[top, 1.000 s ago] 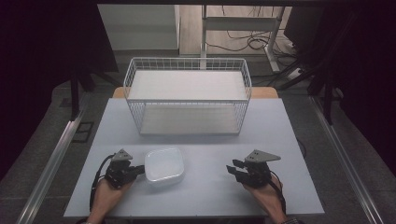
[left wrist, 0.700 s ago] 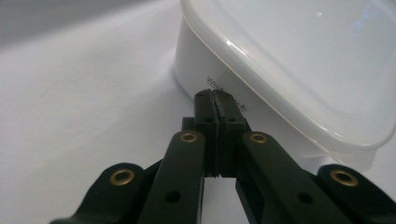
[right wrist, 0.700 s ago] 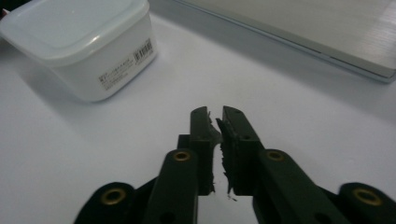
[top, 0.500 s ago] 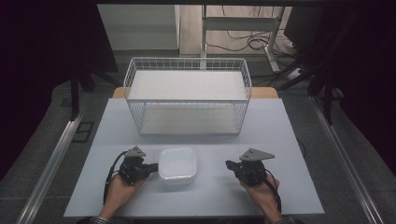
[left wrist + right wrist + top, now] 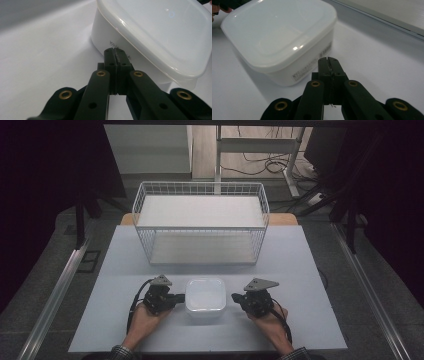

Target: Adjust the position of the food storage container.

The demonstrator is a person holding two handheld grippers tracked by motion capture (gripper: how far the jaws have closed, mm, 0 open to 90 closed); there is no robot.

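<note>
A white lidded plastic container (image 5: 205, 297) sits on the table near its front edge, between my two grippers. My left gripper (image 5: 182, 297) is shut, and its tips press against the container's left wall (image 5: 110, 42). My right gripper (image 5: 235, 297) is shut too, a short way off the container's right wall (image 5: 312, 65), with nothing between its jaws. In the left gripper view the closed tips (image 5: 115, 50) meet the printed side of the container. In the right gripper view the closed tips (image 5: 328, 59) point past the container's corner.
A white wire basket (image 5: 201, 222) with a flat white bottom stands at the back middle of the pale table (image 5: 300, 270). A metal rail (image 5: 55, 290) runs along the floor at the left. Cables lie on the floor behind the table.
The container has slid to the right, pushed by my left gripper, which moved right with it. My right gripper has shifted a little left and forward toward the container.
</note>
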